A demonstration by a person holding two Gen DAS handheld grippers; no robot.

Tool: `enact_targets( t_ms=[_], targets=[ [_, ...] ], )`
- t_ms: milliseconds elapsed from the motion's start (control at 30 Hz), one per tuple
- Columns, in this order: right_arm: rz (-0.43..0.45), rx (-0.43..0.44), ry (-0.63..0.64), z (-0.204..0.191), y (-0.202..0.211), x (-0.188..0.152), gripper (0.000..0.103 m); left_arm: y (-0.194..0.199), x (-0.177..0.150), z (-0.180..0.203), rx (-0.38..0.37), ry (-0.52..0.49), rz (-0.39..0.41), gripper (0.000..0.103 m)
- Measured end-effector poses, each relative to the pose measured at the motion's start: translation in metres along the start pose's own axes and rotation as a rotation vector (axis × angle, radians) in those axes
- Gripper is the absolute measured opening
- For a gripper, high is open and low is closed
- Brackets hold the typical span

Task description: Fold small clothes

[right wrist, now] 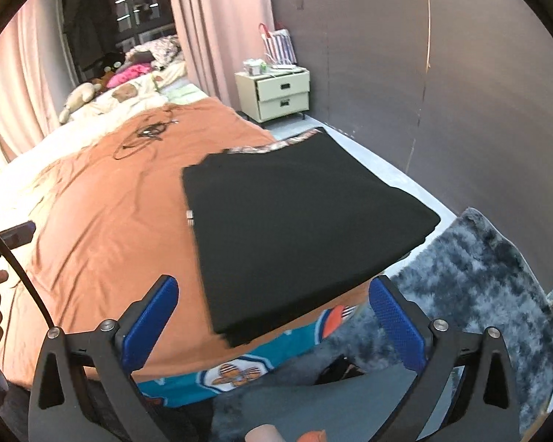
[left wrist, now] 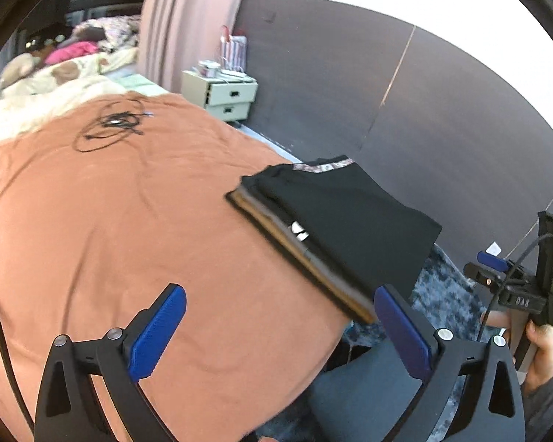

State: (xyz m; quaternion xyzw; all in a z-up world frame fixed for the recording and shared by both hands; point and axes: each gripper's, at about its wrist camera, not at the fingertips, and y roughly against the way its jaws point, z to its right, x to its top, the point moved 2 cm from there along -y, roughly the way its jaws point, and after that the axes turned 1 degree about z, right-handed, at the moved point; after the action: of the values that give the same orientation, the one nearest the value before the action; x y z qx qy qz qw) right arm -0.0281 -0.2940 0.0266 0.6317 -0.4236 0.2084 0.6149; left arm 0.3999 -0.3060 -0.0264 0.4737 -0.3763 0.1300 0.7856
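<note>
1. I hold both tools above the near edge of a bed; the left tool (left wrist: 278, 331) has its blue pads spread wide with nothing between them, and the right tool (right wrist: 272, 326) is spread just as wide and equally empty.

2. A black garment (right wrist: 298, 217) lies folded into a tidy rectangle on the orange bedspread (left wrist: 110, 221), just ahead of the right tool and ahead and to the right of the left tool, its near corner overhanging the bed's edge.

3. From the left wrist view the garment sits atop a flat stack (left wrist: 306, 261) of further layers, brown and dark edges showing beneath it; I cannot tell how many pieces that makes.

4. My judgement: this piece looks finished, squared and released, and the stack suggests several items done. No unfolded clothing lies within reach of either tool, so what is left, if anything, is out of view.

5. A coiled black cable (left wrist: 110, 127) lies well beyond the left tool on the bedspread; a cream nightstand (right wrist: 276, 94) stands far ahead of the right tool against the grey wall.

6. Writing: the right tool's body, seen from the left wrist view, carries letters that look like "DAS". A small white mark on the garment's side is too blurred to read.
</note>
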Motion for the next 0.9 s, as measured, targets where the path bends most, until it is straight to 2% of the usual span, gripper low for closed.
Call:
enact_targets(
  t_ms=[367,533,900],
  targets=[
    [0.05,0.063,-0.015,-0.022,0.04,-0.043,0.103,0.11,-0.067,-0.04,0.104,0.012,0.075,0.103],
    [0.083,0.059,-0.007,-0.034,0.058,-0.063,0.103,0.158,-0.104,-0.054,0.151,0.031,0.123,0.103],
    [0.144,0.125,0.014,-0.058,0.091,-0.113,0.103,0.238,-0.179,-0.065,0.287,0.07,0.231,0.103]
  ],
)
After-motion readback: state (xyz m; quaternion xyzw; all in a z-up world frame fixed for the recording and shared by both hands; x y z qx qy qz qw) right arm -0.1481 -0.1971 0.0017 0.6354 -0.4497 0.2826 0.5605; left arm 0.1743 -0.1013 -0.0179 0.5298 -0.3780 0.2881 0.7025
